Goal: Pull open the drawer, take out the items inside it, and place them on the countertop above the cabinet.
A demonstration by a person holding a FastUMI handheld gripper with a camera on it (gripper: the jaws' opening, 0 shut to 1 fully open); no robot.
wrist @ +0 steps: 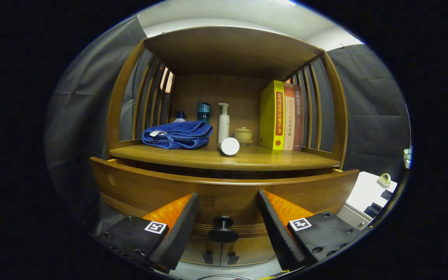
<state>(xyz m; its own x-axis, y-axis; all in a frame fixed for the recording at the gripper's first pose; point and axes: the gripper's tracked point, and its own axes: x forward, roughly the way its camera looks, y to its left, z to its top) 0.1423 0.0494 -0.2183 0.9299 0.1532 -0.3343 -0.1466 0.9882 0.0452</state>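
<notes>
Gripper (224, 223) fingers are spread wide, gripping nothing — the drawer knob (223, 229) is seen between them, untouched. The knob is small, round and rigid; a squeeze behind its head is judged best. The drawer front (224, 192) stands slightly proud of the cabinet; contents hidden. Beyond, on the countertop (224, 158): a soft blue towel (177, 135) and a toppled bottle (228, 146).

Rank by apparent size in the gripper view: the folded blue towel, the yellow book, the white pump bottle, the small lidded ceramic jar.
Largest to smallest:
1. Folded blue towel and yellow book, too close to separate
2. White pump bottle
3. Small lidded ceramic jar

The gripper is open around the black drawer knob.
</notes>
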